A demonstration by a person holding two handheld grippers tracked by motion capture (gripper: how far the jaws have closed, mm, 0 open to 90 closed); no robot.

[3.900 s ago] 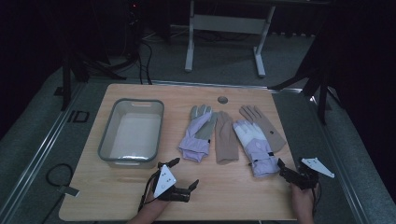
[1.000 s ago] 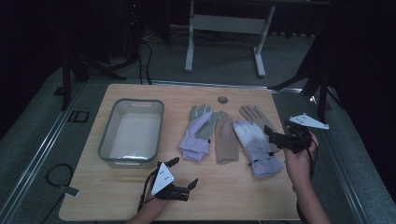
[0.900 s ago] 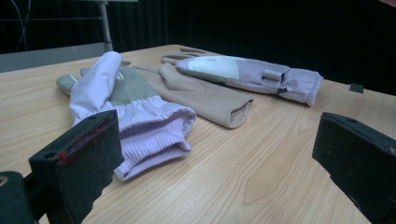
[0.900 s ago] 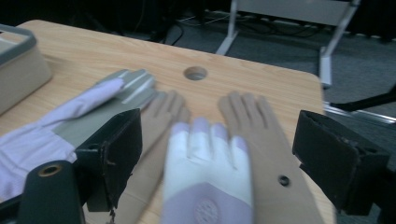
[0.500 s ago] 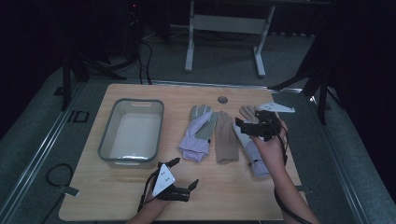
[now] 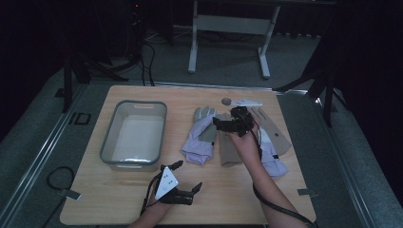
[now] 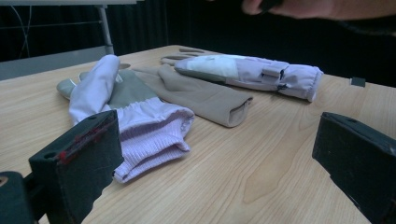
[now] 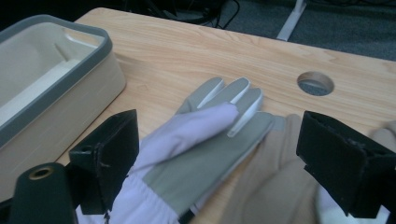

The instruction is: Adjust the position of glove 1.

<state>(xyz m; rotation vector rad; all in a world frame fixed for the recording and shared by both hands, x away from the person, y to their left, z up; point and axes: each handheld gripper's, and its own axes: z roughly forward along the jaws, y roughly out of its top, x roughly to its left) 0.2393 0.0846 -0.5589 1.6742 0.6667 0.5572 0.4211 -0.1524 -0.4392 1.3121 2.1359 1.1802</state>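
Note:
Three gloves lie side by side on the wooden table. A lilac and grey glove (image 6: 199,135) is on the left, a tan glove (image 6: 229,149) in the middle, and another lilac glove (image 6: 274,156) on the right. My right gripper (image 6: 217,125) hovers open just above the left glove and the tan one, its jaws pointing left. In the right gripper view, the lilac and grey glove (image 8: 205,135) lies between the wide jaws. My left gripper (image 6: 186,176) rests open near the front edge. It faces the lilac glove's cuff (image 7: 149,130) with nothing between its jaws.
A grey-rimmed bin (image 6: 134,135) stands left of the gloves, and its rim (image 8: 56,60) is close to the right gripper's left jaw. A round cable hole (image 6: 226,100) sits behind the gloves. Bare wood lies along the front right.
My right gripper has travelled from the table's right front edge up and leftward to above the gloves. The left gripper has stayed put.

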